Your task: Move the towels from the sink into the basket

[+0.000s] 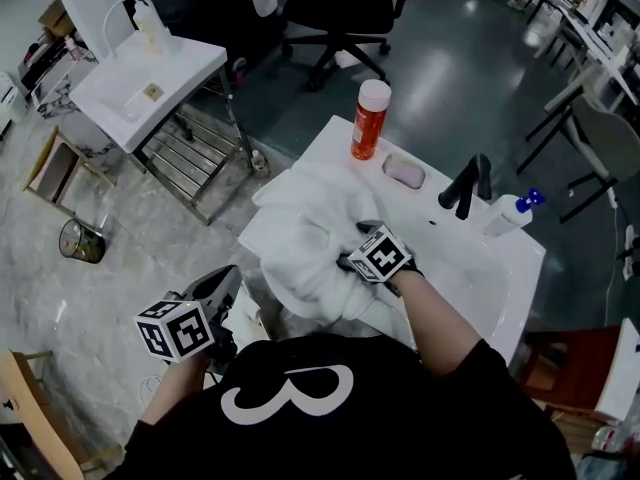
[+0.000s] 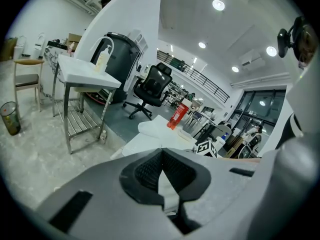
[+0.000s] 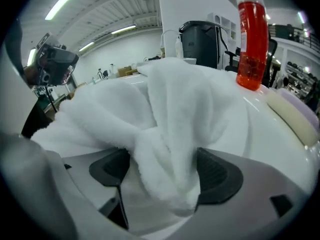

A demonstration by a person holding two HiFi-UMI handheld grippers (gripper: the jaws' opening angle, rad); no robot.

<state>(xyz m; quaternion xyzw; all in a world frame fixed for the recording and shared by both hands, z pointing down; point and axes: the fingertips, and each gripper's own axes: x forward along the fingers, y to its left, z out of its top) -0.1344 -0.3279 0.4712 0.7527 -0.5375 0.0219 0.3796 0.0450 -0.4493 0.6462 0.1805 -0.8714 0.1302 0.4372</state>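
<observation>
A heap of white towels (image 1: 310, 238) fills the left part of the white sink (image 1: 500, 278) and hangs over its near edge. My right gripper (image 1: 362, 260) points steeply down into the heap. In the right gripper view a thick fold of towel (image 3: 167, 134) lies between its wide-apart pads (image 3: 217, 171); the right gripper (image 3: 162, 161) is open. My left gripper (image 1: 225, 286) is held low at the sink's left, apart from the towels. In its own view the left gripper (image 2: 161, 156) has its pads meeting at the tips with nothing in them. No basket shows clearly.
On the sink's rim stand a red bottle (image 1: 369, 118), a pink soap bar (image 1: 404, 171), a black tap (image 1: 465, 186) and a white pump bottle (image 1: 510, 213). A second white sink on a metal stand (image 1: 150, 78), an office chair (image 1: 340, 18) and a small bin (image 1: 82, 240) are beyond.
</observation>
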